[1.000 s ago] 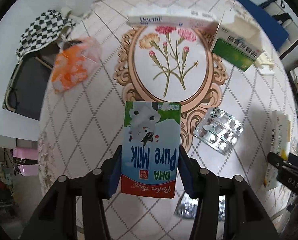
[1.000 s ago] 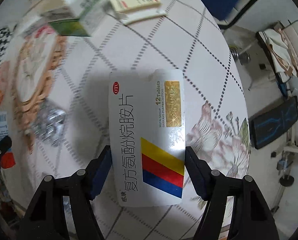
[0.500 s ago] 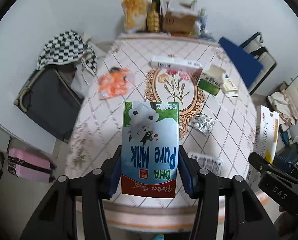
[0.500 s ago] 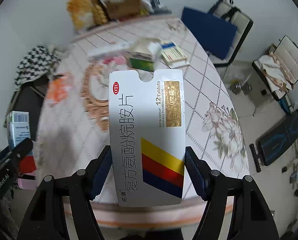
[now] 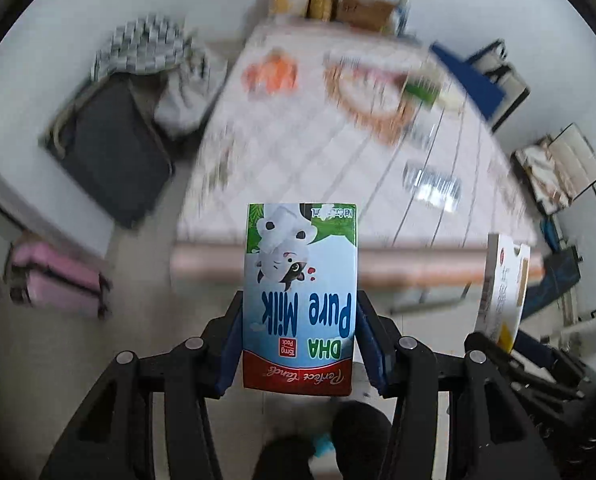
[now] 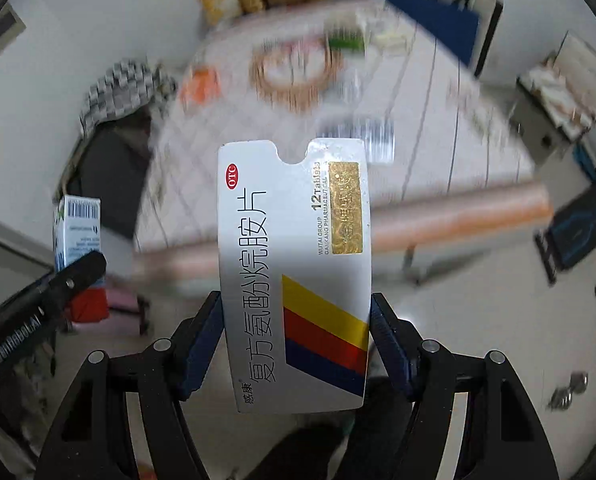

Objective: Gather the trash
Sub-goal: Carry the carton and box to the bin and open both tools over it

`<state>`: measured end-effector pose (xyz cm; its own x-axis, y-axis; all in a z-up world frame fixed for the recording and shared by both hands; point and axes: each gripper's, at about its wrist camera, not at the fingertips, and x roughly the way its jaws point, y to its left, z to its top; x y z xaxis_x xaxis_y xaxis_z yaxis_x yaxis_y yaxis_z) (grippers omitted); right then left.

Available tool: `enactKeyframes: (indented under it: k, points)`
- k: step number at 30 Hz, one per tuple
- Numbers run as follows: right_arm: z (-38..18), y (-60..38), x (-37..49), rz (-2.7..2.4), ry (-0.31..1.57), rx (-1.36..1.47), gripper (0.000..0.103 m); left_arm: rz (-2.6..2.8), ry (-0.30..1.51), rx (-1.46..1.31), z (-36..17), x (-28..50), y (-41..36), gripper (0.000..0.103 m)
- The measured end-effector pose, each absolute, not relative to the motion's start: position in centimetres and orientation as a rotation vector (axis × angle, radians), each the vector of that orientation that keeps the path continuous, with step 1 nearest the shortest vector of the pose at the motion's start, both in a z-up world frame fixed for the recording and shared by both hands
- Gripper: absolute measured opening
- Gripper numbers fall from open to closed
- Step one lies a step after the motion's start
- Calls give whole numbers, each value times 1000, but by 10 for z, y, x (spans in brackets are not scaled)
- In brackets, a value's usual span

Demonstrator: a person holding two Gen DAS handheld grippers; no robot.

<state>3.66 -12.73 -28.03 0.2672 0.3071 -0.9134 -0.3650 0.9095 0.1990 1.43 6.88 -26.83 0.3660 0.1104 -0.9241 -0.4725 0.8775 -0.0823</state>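
between the left gripper's (image 5: 299,350) blue pads, a milk carton (image 5: 299,298) sits clamped upside down; the right gripper (image 6: 296,350) pinches a white tablet box (image 6: 296,276). both hang above the floor, the blurred table (image 5: 309,168) beyond with a blister pack (image 5: 431,186).

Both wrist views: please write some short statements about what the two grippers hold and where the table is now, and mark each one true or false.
1. The left gripper is shut on the milk carton. True.
2. The right gripper is open. False: it is shut on the medicine box.
3. The milk carton's print appears upside down in the left wrist view. True.
4. Both grippers hover directly above the table. False: the table edge lies ahead of them.
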Motion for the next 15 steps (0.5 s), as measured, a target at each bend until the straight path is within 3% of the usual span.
enactKeyframes:
  k: [5,15]
  points:
    - [-391,-145,11,419,1435,-47,73,391,1302,-473,-367,-6,72,48]
    - [-667,-164,29,378,1678,48,73,346,1516,-747,-650,11,81,48]
